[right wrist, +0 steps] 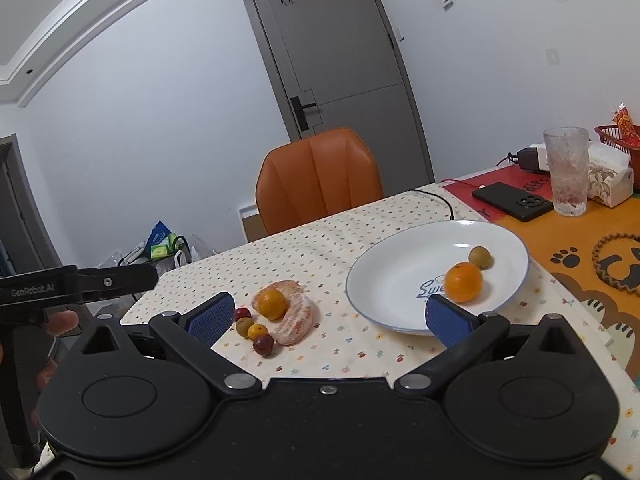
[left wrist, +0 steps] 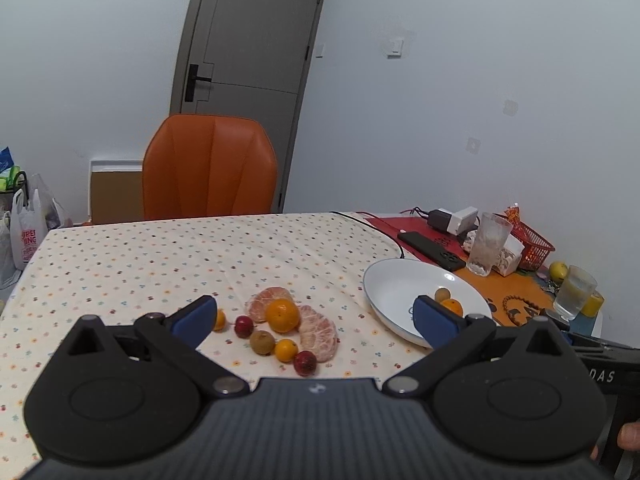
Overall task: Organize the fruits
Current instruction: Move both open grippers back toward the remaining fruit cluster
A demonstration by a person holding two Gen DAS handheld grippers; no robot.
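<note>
A heap of fruit lies on the dotted tablecloth: an orange (left wrist: 282, 314), two peeled citrus pieces (left wrist: 319, 332), small red fruits (left wrist: 305, 362), a brown longan (left wrist: 262, 342) and a small orange kumquat (left wrist: 285, 350). The heap also shows in the right wrist view (right wrist: 280, 314). A white plate (right wrist: 384, 276) to the right holds an orange (right wrist: 463, 282) and a longan (right wrist: 479, 257). My left gripper (left wrist: 314, 318) is open and empty, just in front of the heap. My right gripper (right wrist: 330, 318) is open and empty, between the heap and the plate.
An orange chair (left wrist: 210, 168) stands at the table's far side. At the right are a phone (right wrist: 510, 201), a frosted glass (right wrist: 567, 176), a charger with cable (left wrist: 452, 219), a red basket (left wrist: 532, 246), a second glass (left wrist: 575, 292) and a lemon (left wrist: 558, 270). Bags (left wrist: 24, 232) stand on the floor at left.
</note>
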